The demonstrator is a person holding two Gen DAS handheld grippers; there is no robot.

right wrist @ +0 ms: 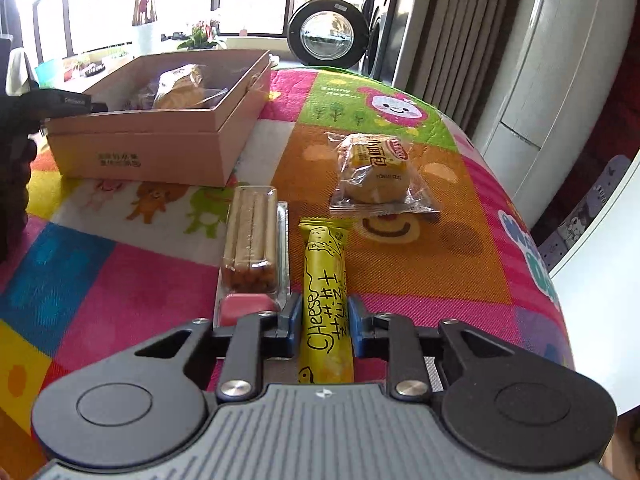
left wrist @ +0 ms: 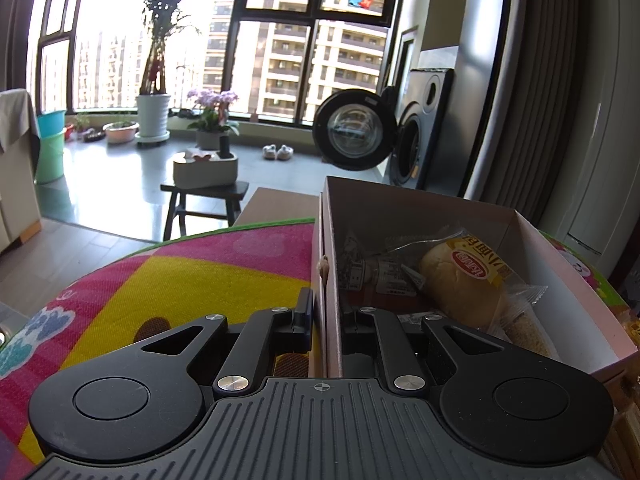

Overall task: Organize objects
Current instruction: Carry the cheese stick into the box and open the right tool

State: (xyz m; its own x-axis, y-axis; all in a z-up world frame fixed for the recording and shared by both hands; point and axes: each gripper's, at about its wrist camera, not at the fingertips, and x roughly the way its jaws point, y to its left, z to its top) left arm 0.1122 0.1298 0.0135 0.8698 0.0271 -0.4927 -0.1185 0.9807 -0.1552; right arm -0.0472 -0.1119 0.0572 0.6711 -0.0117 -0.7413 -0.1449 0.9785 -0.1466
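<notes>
We see the worktop (right wrist: 160,280) under a bright cartoon mat. Pink box (right wrist: 160,148) at far left, open; our left gripper (left wrist: 326,316) clenched on its near wall. Wrapped bun (right wrist: 374,174) lies well apart, right of box. Yellow cheese bar (right wrist: 326,304) lies long axis pointing away from us, clasped between our right gripper (right wrist: 324,320). Wafer pack (right wrist: 252,240) just beside it, parallel.

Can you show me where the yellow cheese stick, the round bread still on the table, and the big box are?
yellow cheese stick (right wrist: 325,280): right wrist view, middle of its wrapper.
round bread (right wrist: 376,172): right wrist view, centre of the bun.
box (right wrist: 160,152): right wrist view, its front wall.
</notes>
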